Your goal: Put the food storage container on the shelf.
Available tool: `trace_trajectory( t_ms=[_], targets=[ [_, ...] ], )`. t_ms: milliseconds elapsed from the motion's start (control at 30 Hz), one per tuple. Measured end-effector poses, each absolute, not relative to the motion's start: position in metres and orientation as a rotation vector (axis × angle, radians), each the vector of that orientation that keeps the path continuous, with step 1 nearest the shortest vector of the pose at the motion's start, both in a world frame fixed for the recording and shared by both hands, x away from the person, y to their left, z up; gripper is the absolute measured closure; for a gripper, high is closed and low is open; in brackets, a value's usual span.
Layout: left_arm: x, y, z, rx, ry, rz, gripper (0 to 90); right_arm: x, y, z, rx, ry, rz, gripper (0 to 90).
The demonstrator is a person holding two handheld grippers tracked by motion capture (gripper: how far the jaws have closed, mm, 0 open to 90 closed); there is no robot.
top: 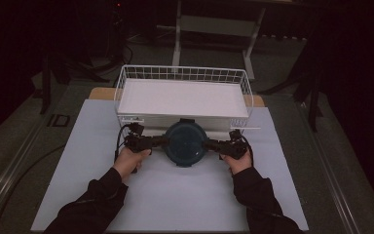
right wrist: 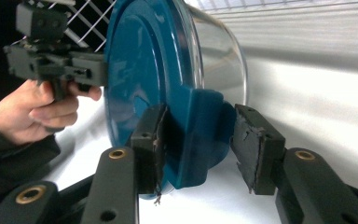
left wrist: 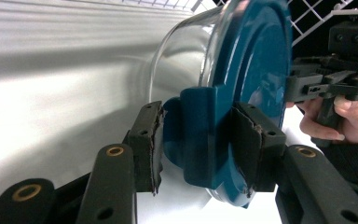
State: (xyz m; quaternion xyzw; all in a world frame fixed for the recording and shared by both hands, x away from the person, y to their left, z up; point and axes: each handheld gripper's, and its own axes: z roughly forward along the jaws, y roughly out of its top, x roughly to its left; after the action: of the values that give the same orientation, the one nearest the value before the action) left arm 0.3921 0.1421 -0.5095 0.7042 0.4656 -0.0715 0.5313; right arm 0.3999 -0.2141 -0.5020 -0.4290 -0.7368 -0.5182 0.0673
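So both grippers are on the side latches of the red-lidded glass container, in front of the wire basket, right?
Not quite: the lid is dark teal blue, not red, as the high view and both gripper views show. The rest holds: the left gripper and right gripper sit at its side latches, in front of the wire basket.

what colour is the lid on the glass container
Dark teal blue; the round plastic lid on the clear glass container shows best in the right gripper view.

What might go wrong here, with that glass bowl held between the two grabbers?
1. The right gripper has one pad off the lid's latch tab, so that side of the glass container may slip.
2. The left gripper grips only the lid's tab; the lid might unclip from the bowl.
3. The wire basket stands close behind; swinging forward may knock it.
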Motion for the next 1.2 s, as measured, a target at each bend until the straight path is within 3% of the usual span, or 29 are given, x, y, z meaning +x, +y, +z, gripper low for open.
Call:
trace_trajectory(
  t_ms=[100,300,467,1200],
  targets=[
    [0.394,0.139,-0.510,1.692,1.091,-0.110,54.0,0.403,-0.217,-0.506,-1.317,-2.199,-1.579,53.3],
    [0.395,0.140,-0.515,1.648,1.106,-0.165,51.8,0.400,-0.215,-0.504,-1.332,-2.279,-1.595,53.1],
    [0.397,0.140,-0.515,1.673,1.093,-0.093,48.9,0.401,-0.212,-0.501,-1.360,-2.304,-1.609,50.9],
    [0.403,0.140,-0.510,1.681,1.092,-0.018,48.4,0.402,-0.201,-0.495,-1.476,-2.354,-1.646,48.1]
  ],
)
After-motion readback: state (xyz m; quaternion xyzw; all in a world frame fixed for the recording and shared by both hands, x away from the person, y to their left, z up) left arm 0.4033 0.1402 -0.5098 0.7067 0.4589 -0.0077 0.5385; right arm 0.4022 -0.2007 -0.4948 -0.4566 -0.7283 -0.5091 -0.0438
